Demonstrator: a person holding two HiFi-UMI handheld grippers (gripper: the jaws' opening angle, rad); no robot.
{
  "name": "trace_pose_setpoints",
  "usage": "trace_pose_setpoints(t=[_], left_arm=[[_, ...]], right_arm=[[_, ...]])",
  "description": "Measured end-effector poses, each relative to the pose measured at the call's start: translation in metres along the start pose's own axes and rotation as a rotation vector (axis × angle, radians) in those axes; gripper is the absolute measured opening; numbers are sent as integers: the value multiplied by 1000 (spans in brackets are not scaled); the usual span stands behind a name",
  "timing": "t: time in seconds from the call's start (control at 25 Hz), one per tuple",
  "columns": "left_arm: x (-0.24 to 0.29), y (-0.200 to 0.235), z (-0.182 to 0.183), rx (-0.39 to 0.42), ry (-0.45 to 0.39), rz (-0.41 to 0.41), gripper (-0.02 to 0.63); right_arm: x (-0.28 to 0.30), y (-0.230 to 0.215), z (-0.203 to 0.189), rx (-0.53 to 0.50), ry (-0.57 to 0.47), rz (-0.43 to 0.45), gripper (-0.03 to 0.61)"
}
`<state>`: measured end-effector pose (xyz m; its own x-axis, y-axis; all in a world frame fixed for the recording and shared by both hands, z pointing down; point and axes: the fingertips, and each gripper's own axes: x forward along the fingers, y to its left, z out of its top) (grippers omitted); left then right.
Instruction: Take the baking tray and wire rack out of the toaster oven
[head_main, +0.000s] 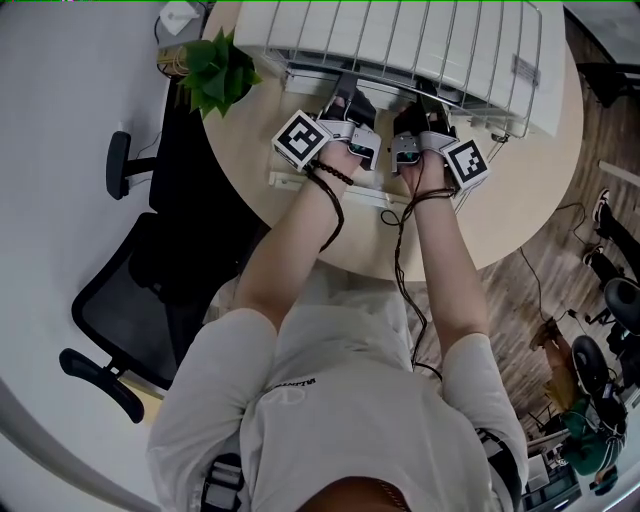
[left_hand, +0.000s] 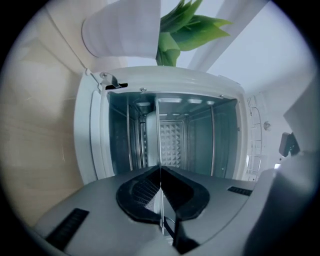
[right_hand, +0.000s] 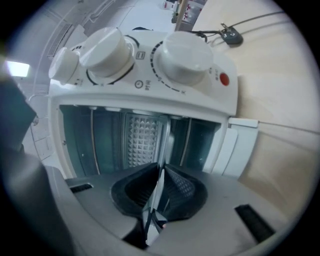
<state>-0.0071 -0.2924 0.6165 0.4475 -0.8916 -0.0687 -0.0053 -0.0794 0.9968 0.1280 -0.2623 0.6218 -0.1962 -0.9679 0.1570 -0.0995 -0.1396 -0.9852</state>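
Head view: left claw and right claw at the toaster oven, far edge of the counter. Left gripper view: pinching the baking tray by its rim, inside. Right gripper view: likewise; uneven pulling could jam or tip it

Both bare forearms, left and right, reach forward side by side over the near edge of the desk, wrists straight and close together. The left gripper and the right gripper point about level, each rolled onto its side with its marker cube outward. Each has its jaws pinched on the thin edge of the baking tray.
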Motion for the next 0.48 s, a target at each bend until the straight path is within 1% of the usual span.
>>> trace_pose_setpoints(t=[0.08, 0.2, 0.36, 0.48], left_arm=[[-11, -5, -5, -21, -7, 0, 7], [-29, -11, -9, -41, -21, -1, 6], [-55, -13, -15, -31, -30, 18, 5], [-72, -16, -19, -23, -31, 20, 5]], right_arm=[[-11, 1, -4, 12, 7, 3, 41], [-29, -2, -11, 4, 33, -9, 41], [-55, -2, -20, -35, 66, -30, 41], [-72, -3, -27, -23, 68, -35, 40]])
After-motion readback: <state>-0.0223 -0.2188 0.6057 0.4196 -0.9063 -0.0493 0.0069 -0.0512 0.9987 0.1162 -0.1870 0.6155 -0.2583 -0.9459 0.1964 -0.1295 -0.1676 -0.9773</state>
